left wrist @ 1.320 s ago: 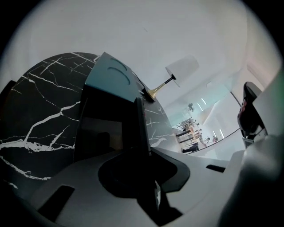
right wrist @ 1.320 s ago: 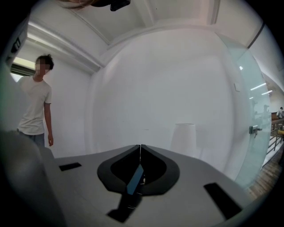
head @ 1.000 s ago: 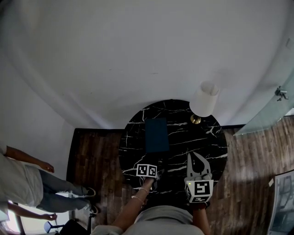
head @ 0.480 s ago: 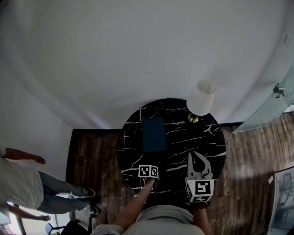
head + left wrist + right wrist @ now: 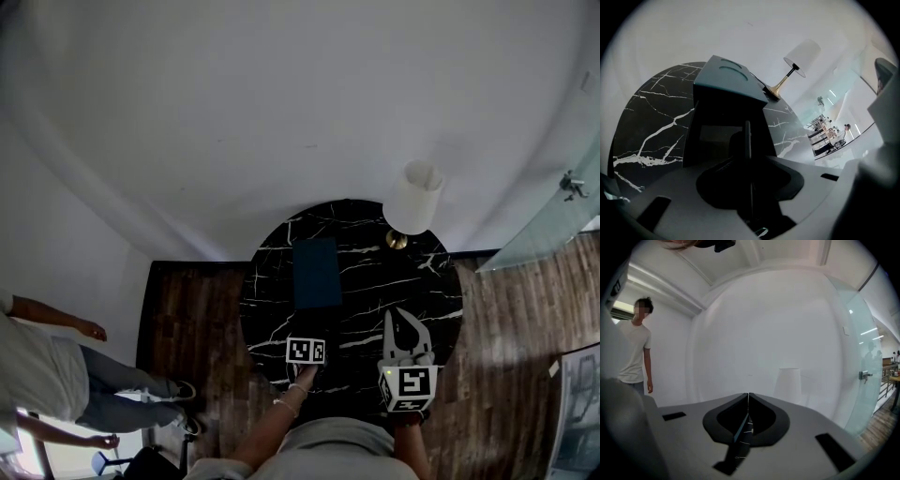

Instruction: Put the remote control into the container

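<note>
The dark, box-shaped container point(image 5: 317, 274) is seen on the round black marble table point(image 5: 422, 295), left of the middle of the head view. A white-shaded lamp point(image 5: 415, 197) is seen behind it, to the upper right.

The left gripper point(image 5: 748, 161) is held at the near edge of the table and pointed straight at the container, which fills the middle of the left gripper view just beyond the jaws. A thin dark slab, taken to be the remote control point(image 5: 747, 133) seen edge-on, is shown upright between those jaws, reaching past their tips toward the container. The jaws are opening, so the hold on the slab is judged to be given up. The gap beside it is narrow and dark, however, and some contact cannot be ruled out.

The right gripper point(image 5: 748, 401) is held at the lower right of the head view, with its jaws pressed together on nothing.

The carrying is judged to be done and the release to be under way. The remote control has yet to be seen lying inside the container, which cannot be confirmed from these views. The left gripper has yet to be drawn back clear.
</note>
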A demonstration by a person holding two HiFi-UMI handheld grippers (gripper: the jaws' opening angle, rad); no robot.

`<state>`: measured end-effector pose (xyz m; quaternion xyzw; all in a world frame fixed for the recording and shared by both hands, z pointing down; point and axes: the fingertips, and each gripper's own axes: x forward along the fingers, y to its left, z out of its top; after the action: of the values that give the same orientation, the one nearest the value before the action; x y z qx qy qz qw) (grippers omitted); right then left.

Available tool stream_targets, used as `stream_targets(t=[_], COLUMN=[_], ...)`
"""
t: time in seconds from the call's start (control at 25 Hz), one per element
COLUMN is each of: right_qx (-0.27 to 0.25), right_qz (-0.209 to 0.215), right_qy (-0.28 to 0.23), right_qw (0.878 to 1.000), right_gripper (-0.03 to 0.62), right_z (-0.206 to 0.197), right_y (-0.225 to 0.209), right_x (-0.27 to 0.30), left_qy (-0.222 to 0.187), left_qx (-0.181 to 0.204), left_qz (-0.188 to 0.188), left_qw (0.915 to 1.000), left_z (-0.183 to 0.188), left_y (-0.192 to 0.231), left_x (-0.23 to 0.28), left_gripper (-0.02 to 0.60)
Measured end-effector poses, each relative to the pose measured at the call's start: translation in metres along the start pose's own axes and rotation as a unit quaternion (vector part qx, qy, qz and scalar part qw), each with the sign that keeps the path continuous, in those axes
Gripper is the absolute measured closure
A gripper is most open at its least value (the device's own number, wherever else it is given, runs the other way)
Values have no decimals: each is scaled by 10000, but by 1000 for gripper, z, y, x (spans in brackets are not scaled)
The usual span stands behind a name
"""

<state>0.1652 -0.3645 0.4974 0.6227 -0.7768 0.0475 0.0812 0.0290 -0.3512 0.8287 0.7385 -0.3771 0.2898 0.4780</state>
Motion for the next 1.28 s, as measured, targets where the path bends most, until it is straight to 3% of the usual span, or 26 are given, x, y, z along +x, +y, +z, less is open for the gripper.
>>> stream_targets(t=[0.48,0.68,1.04,1.28], right_qx=[-77,-98,-102,-99], right_qz=[220,293,372,408], right_qy=[-62,-35,14,-5], right_qw=[9997,9995,9993,9991], right_gripper=[582,582,582,582], right_z=[4,1,-6,-4], right_y=[14,21,31,36], right_x=[-1,-1,-2,-5], left_qy=[-416,-825,-1521,-2162], left_qx=[392,447,942,1169], left_qz=[291,290,128,39], left_qw=[9979,9952,9838,9693], left_z=[8,17,47,71], left_y=[4,-1,-40,-68], left_x=[-30,-51,-91,-129], left_gripper=[448,449,454,546])
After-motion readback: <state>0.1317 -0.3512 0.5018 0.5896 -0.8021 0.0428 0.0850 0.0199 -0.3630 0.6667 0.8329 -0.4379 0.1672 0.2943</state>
